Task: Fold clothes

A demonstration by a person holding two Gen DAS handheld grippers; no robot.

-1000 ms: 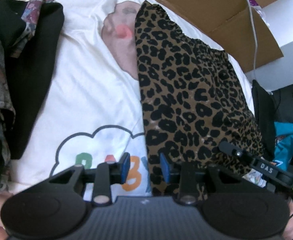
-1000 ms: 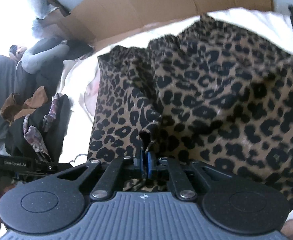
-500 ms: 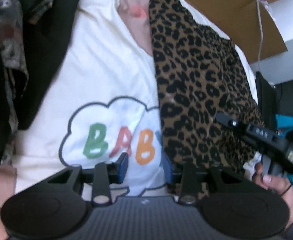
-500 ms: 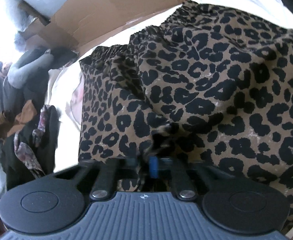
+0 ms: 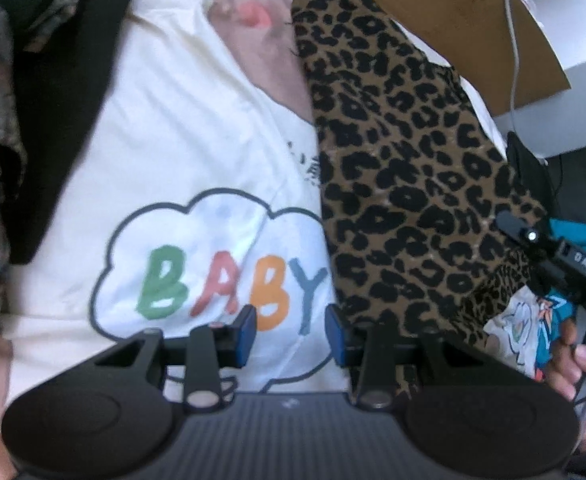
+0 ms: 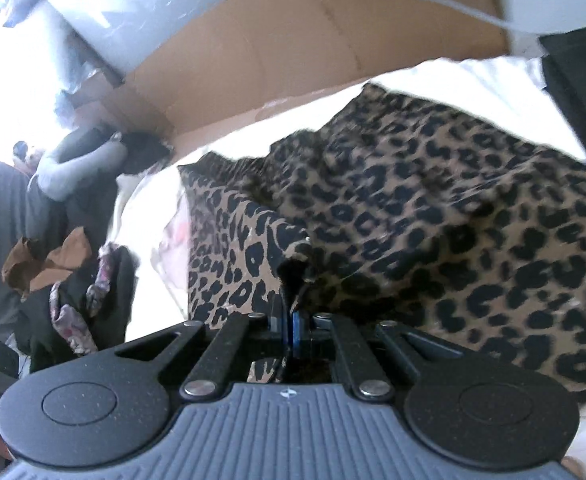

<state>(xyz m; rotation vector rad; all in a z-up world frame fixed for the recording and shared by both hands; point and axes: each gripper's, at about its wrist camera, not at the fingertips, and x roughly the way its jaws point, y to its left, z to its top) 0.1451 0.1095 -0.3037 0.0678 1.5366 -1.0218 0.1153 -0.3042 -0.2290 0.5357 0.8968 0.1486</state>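
We see a white sheet (image 5: 165,128) printed with "BABY" filling the centre of the left wrist frame, and along its right half lies the leopard-print garment (image 5: 405,184), with a cardboard box (image 6: 293,64) across the top of the right wrist frame. Our right gripper (image 6: 291,330), at the lower middle of its frame, pinches a fold of that garment with its jaws closed together. Our left gripper (image 5: 291,330) hangs over the sheet at the garment's left edge, jaws parted and holding nothing.
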